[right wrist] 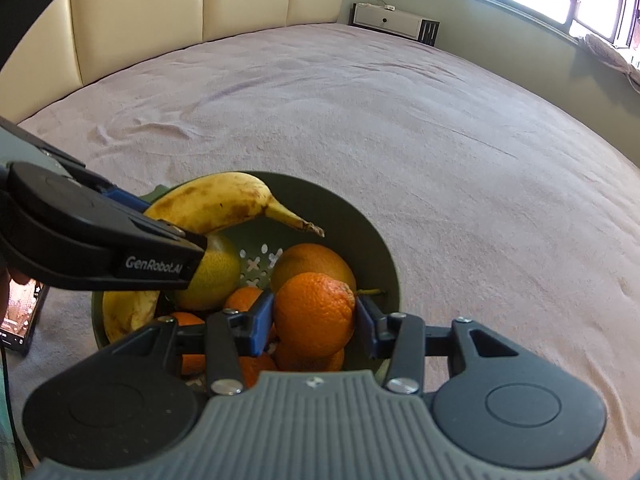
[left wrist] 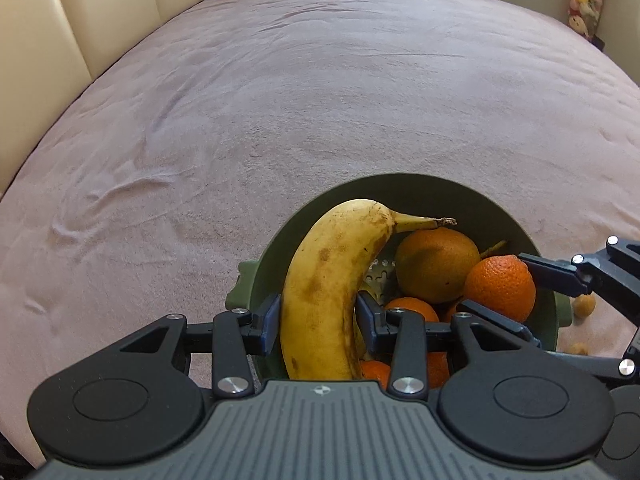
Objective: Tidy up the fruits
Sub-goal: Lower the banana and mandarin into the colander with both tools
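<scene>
The banana [left wrist: 332,280] sits clamped between the left hand-held gripper's [left wrist: 318,320] pads, above the green bowl [left wrist: 420,192] on the bed. Just beside it, the right hand-held gripper [right wrist: 314,326] grips an orange [right wrist: 314,312] over the same bowl.

Legible text: one item only. "GenRobot.AI" in pale lettering on the black side of the left gripper [right wrist: 176,236], read in the right wrist view (letters run slightly uphill, along the finger housing). Small emblem embossed on grey ribbed housing of each gripper, near top centre; a mark, no letters. Phone [right wrist: 20,320] screen at left edge lit, content too small to read. Nothing else readable.
</scene>
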